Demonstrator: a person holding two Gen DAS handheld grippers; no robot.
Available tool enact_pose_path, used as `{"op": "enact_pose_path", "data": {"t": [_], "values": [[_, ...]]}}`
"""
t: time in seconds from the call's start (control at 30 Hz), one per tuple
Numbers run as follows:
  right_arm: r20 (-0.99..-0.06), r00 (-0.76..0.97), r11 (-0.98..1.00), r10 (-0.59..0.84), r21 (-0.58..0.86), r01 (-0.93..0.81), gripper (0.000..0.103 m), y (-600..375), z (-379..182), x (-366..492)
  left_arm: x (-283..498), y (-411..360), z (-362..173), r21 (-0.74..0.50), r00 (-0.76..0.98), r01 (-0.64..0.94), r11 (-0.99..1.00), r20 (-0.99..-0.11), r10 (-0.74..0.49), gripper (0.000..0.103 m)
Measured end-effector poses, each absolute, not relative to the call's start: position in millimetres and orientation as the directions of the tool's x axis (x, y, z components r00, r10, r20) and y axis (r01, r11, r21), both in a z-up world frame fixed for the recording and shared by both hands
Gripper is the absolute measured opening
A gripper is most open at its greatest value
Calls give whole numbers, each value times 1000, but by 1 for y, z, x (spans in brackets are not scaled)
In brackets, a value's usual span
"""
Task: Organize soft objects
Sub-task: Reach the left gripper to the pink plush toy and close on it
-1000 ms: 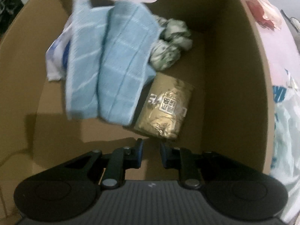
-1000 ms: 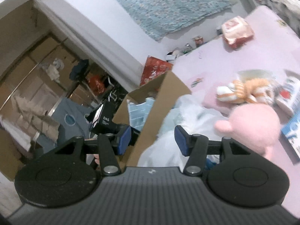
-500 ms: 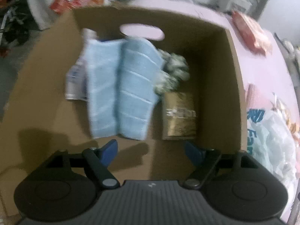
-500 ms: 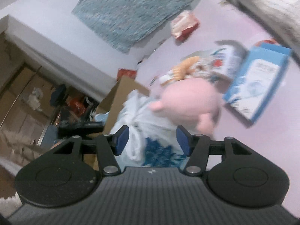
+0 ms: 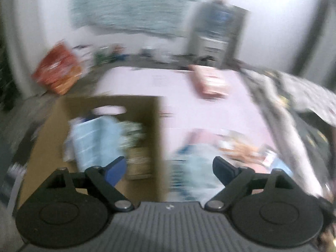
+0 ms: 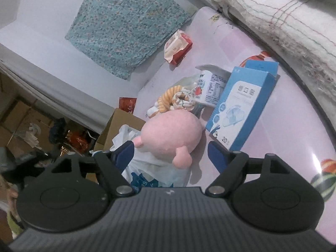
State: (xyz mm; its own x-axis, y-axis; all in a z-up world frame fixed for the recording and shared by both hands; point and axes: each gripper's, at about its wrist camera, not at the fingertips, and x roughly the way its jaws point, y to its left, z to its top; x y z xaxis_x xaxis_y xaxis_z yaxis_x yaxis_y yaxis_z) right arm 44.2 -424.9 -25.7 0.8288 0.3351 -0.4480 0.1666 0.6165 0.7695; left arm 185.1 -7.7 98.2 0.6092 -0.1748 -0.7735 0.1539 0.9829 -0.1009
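Having dropped the blue towel [image 5: 96, 142] in the cardboard box [image 5: 48, 138], the left gripper [image 5: 169, 168] lifts away wide and empty while the right gripper [image 6: 170, 153], also wide, nears the pink plush [image 6: 170, 134].

The whole left wrist view is blurred; the box [image 5: 109, 113] contents cannot be told. The bag [image 6: 147, 168] is partly hidden behind the toy [image 6: 170, 134].

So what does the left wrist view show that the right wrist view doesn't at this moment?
Only the left wrist view, though blurred, looks down into the brown cardboard box, where a folded light blue towel lies, and takes in a grey cabinet by the wall.

Only the right wrist view shows the round pink plush toy, the striped orange and white soft toy and the tall blue carton.

Both show the pink tabletop, the teal patterned cloth on the wall, and open, empty fingers.
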Motion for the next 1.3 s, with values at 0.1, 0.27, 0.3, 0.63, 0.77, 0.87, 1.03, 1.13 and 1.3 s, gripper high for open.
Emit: {"op": "enact_pose_path", "data": {"t": [0.1, 0.27, 0.3, 0.63, 0.77, 0.87, 1.03, 1.13, 1.3], "values": [[-425, 835, 578, 350, 799, 165, 80, -431, -31, 55, 185, -68, 94, -30, 574, 336, 941, -786, -230, 91], [-360, 856, 489, 370, 859, 150, 81, -445, -39, 57, 174, -166, 50, 225, 542, 600, 768, -820, -184, 91], [-354, 856, 473, 378, 868, 150, 81, -447, -41, 58, 172, -180, 39, 262, 537, 635, 727, -826, -172, 91], [-342, 862, 411, 374, 894, 176, 81, -461, -59, 69, 207, -241, -19, 211, 378, 711, 671, -919, -111, 92], [-376, 874, 466, 308, 861, 206, 81, -466, -55, 62, 225, -254, -39, 170, 320, 693, 700, -943, -88, 96], [-384, 876, 463, 294, 858, 221, 81, -473, -60, 60, 235, -265, -56, 172, 286, 688, 705, -957, -45, 97], [-392, 869, 441, 303, 866, 236, 81, -478, -73, 65, 246, -269, -71, 190, 276, 656, 730, -961, 1, 99], [-387, 868, 431, 312, 872, 234, 81, -477, -78, 65, 252, -265, -75, 158, 238, 632, 759, -971, 4, 95], [-379, 866, 416, 326, 880, 229, 81, -476, -83, 65, 253, -259, -69, 129, 231, 610, 782, -973, -20, 91]]}}
